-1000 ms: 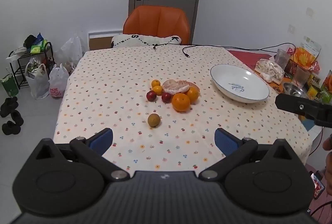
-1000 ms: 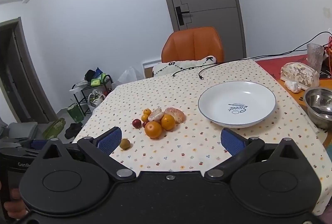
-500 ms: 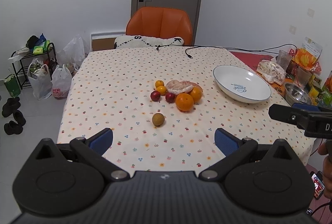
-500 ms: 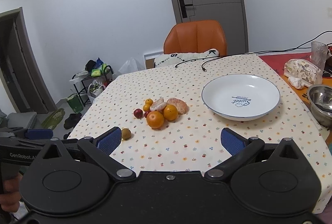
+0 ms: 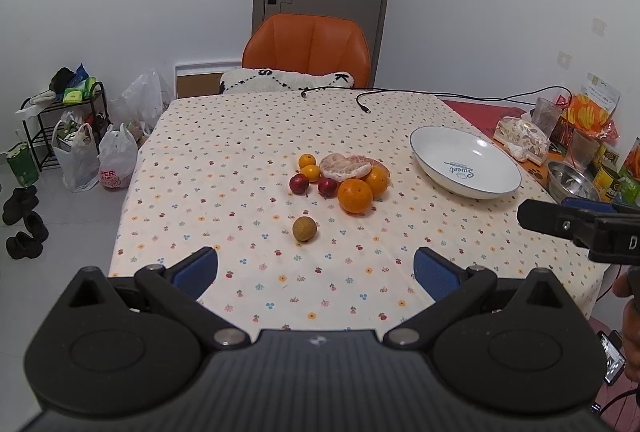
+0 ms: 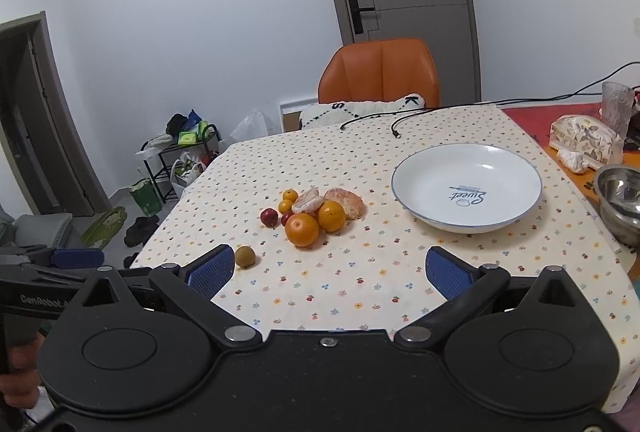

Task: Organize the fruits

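Note:
A cluster of fruit lies mid-table: a large orange (image 5: 354, 195) (image 6: 302, 229), a second orange (image 5: 376, 181) (image 6: 331, 216), peeled citrus pieces (image 5: 345, 165) (image 6: 345, 200), two small tangerines (image 5: 307, 160), and two red fruits (image 5: 299, 183) (image 6: 269, 216). A brownish round fruit (image 5: 304, 228) (image 6: 245, 256) sits apart, nearer me. An empty white plate (image 5: 466, 161) (image 6: 466, 186) stands to the right. My left gripper (image 5: 316, 272) and right gripper (image 6: 330, 272) both hover open over the near table edge, holding nothing.
An orange chair (image 5: 306, 49) with a white cushion stands at the far end. A black cable (image 5: 400, 95) lies across the far tablecloth. A steel bowl (image 6: 620, 199), a glass, packets and cans crowd the right side. Bags and a rack stand on the floor left.
Both grippers have drawn back and risen slightly, so the fruit and plate look a little farther away. Nothing on the table has moved.

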A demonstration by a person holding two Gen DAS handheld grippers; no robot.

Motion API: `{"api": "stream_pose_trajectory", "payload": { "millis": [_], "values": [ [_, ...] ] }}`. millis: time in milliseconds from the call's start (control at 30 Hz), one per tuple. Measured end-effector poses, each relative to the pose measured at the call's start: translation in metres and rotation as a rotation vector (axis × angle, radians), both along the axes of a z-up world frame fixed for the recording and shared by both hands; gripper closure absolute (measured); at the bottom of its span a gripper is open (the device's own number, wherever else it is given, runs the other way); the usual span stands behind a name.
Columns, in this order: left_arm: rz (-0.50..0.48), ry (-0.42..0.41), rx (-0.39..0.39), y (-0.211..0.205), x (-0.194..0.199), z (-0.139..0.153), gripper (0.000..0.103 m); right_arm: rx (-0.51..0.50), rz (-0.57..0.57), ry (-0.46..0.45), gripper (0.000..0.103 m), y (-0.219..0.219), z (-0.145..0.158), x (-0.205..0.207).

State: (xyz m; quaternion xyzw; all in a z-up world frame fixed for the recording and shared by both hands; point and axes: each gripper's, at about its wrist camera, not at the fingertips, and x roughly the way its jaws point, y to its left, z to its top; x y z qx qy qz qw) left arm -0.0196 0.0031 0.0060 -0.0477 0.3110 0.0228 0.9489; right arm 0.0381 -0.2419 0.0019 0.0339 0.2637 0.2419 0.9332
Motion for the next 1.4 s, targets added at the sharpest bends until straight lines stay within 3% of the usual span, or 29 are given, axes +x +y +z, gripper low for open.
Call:
{"api": "stream_pose_trajectory", "payload": {
  "millis": [1400],
  "values": [
    [0.006, 0.008, -0.021, 0.008, 0.0, -0.006, 0.0, -0.008, 0.02, 0.008, 0.0, 0.005, -0.003, 0.001]
  ]
}}
